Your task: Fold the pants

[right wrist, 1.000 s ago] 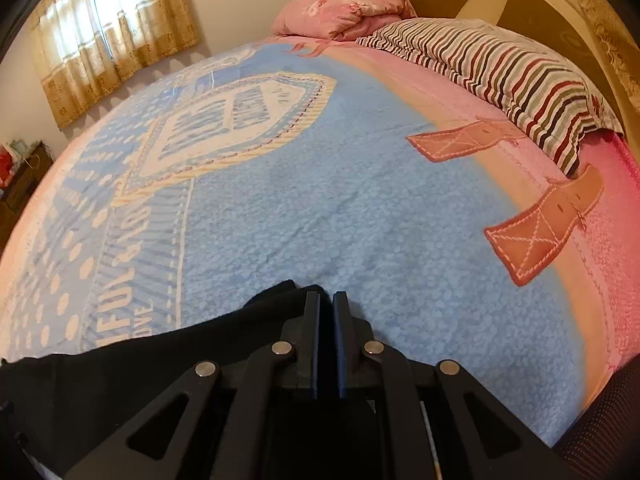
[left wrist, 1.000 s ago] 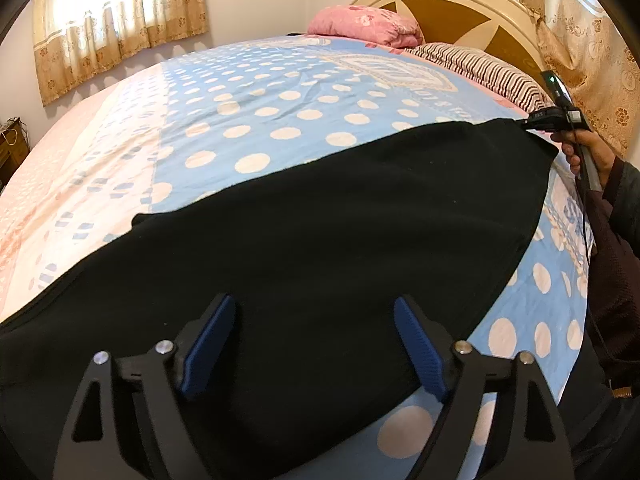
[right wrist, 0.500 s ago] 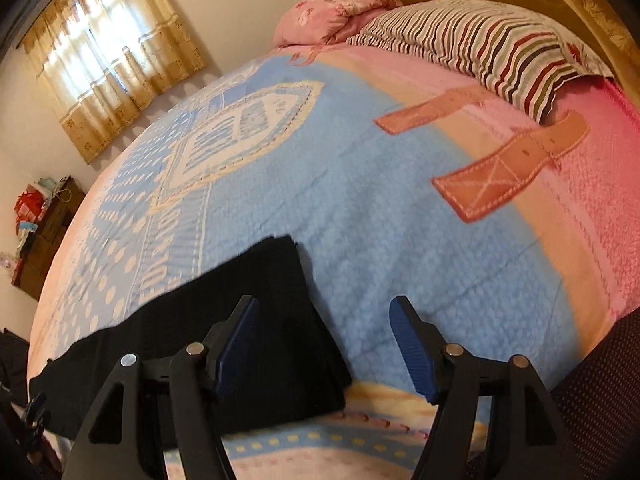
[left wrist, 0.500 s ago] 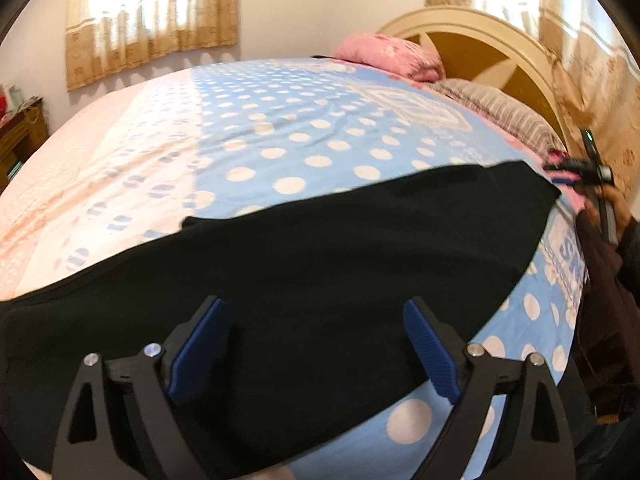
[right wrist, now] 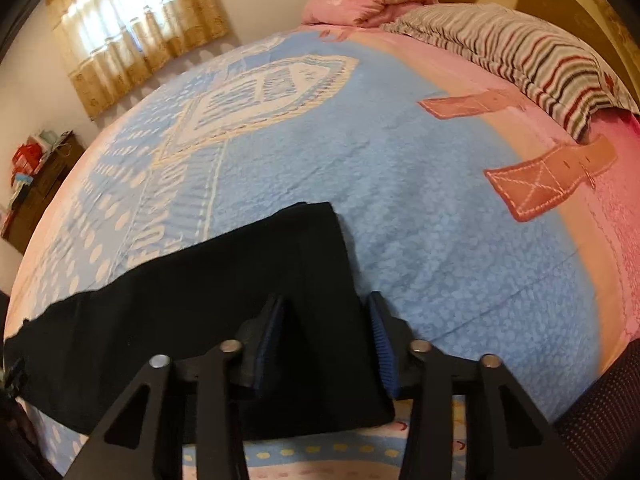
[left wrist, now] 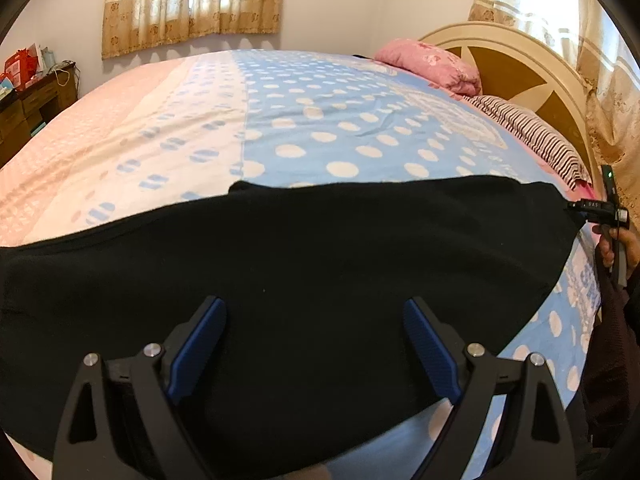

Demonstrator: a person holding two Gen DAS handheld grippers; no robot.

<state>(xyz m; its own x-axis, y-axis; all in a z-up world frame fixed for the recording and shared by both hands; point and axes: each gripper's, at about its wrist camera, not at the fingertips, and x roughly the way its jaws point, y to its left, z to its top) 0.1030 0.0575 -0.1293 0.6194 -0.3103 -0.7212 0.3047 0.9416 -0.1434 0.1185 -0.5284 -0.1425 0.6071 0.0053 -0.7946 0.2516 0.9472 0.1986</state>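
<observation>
Black fleece pants (left wrist: pixel 304 264) stretched sideways across the polka-dot blue bedspread (left wrist: pixel 340 128), near its front edge.

Left wrist view: the left gripper (left wrist: pixel 314 344) hovers over the cloth's middle, blue-padded fingers (left wrist: pixel 200 340) spread wide and holding nothing; the long axis runs left to right across its line of sight, and the right gripper (left wrist: pixel 600 210) sits at the far right end. Right wrist view: the same gripper (right wrist: pixel 326 344) is poised at the pants' (right wrist: pixel 224 308) squared end, fingers moderately apart, straddling the near corner without pinching it. The cloth trails away to the left. My judgement: this end is nearest the right hand and would be carried leftward.
</observation>
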